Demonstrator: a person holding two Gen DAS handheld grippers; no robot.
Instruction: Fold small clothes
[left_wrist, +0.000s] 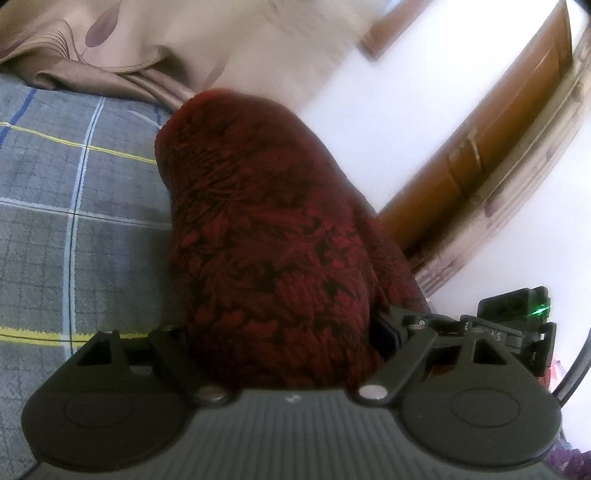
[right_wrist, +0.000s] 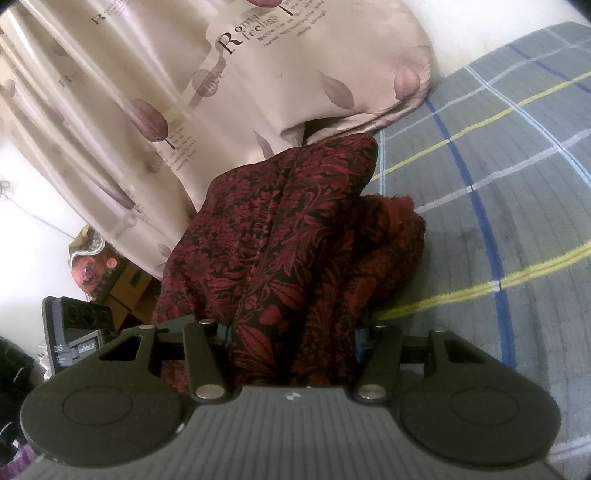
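We saw the red patterned garment (right_wrist: 295, 236) bunched on the grey checked bedspread (right_wrist: 498, 221), just before the beige curtain (right_wrist: 184, 110). Both the left gripper (left_wrist: 280, 332) and right gripper (right_wrist: 291, 332) were clamped on it.

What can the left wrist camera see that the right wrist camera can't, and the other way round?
Only the left wrist view shows the brown wooden door. Only the right wrist view shows the printed lettering on the beige curtain and cardboard boxes on the floor. Both show the red patterned cloth bunched between the gripper fingers, the grey checked bedspread, and leaf-print fabric behind.
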